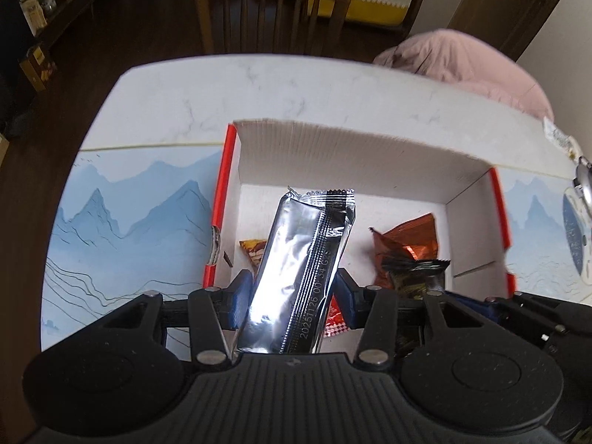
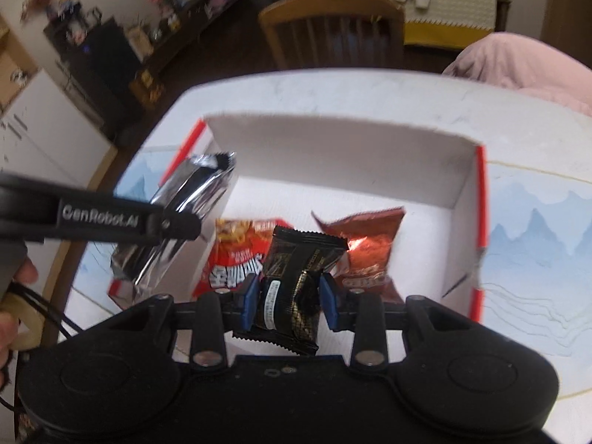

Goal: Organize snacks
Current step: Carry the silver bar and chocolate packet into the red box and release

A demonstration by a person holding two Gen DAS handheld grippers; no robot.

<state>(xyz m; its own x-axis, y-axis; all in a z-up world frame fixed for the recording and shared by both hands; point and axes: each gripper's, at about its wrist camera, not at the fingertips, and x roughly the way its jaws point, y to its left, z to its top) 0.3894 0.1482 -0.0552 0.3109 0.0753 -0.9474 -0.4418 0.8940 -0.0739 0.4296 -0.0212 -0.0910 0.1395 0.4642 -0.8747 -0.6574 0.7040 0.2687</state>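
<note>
Left tongs [image 1: 292,292] clamped on silver foil pack [image 1: 307,259], right tongs [image 2: 290,296] on black pack [image 2: 296,277], both above the box [image 2: 462,192]. Packs look light, crinkly, slippery; grip mid-body, not seams.

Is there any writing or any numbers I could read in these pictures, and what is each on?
"20251126 00 34 G2S", last characters uncertain: printed along the seam of the silver packet.
"GenRobot.AI": on the left gripper arm, in the right view.
Red packet: large white characters, too blurred to read.
Black packet: white label, too small to read.
Orange bag: lettering blurred, unreadable.
</note>
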